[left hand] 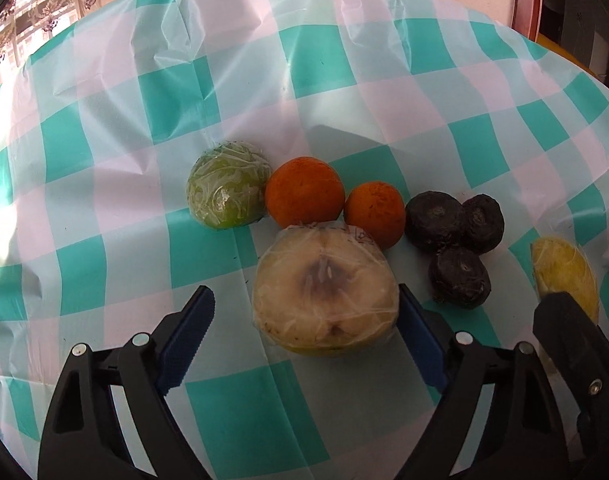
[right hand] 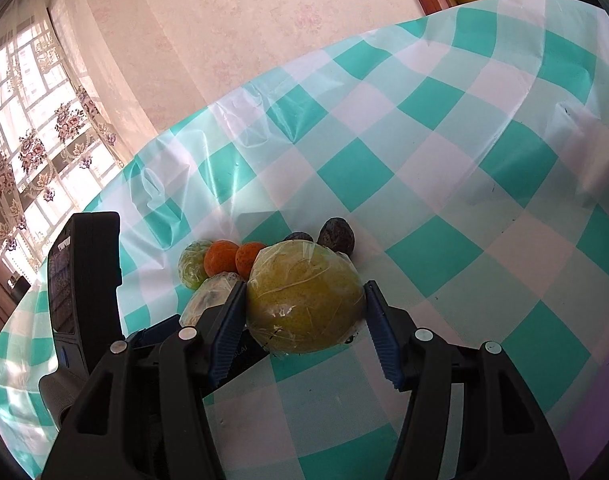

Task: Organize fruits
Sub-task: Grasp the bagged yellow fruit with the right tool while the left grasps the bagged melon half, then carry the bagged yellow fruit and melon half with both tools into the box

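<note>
A plastic-wrapped cut half fruit (left hand: 324, 280), pale face up, lies on the checked tablecloth (left hand: 104, 200) between the fingers of my left gripper (left hand: 304, 305). The right pad is at its edge and the left pad stands clear of it, so the jaws are open. Behind it sit a wrapped green fruit (left hand: 228, 186), two oranges (left hand: 304, 192) (left hand: 375, 214) and three dark round fruits (left hand: 460, 276). My right gripper (right hand: 304, 303) is shut on a wrapped yellow-green fruit (right hand: 304, 296), just right of the dark ones; that same fruit (left hand: 564, 272) shows in the left wrist view.
The tablecloth (right hand: 464, 200) is creased and runs far back and to the right. A papered wall (right hand: 224, 40) and a curtained window (right hand: 32, 140) lie beyond its far edge. The left gripper's black body (right hand: 84, 280) stands close on the right gripper's left.
</note>
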The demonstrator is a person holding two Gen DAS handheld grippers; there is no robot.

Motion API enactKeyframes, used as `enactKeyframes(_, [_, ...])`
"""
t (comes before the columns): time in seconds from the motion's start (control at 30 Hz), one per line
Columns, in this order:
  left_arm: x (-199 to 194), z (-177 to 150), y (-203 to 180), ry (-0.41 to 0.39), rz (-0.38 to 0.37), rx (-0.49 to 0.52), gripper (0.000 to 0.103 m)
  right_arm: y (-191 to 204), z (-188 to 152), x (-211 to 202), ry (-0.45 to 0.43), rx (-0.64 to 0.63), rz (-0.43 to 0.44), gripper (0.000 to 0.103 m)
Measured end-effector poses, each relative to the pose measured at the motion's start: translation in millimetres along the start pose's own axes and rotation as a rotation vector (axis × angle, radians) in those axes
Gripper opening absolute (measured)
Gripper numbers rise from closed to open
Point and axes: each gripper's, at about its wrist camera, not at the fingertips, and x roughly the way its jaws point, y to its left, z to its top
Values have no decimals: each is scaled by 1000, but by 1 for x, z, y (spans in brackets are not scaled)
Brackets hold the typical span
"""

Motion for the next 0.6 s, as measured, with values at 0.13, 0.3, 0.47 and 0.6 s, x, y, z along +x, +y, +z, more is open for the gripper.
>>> enactKeyframes(0.13, [-2,-1,1,-15,-18,-7,61,0,0,1,3,0,-2,58])
enactKeyframes(0.3, [-16,-11,20,-69,-55,-118,60,0,-1,1,7,2,-3,58])
enactKeyframes(0.47, [-34,-28,34,-112,-66,-189,60,0,-1,3,14,1,-2,58])
enactKeyframes(0.6, [-50,-43,37,-118,-61,-205,60,2,-1,6,30,-7,-4,58])
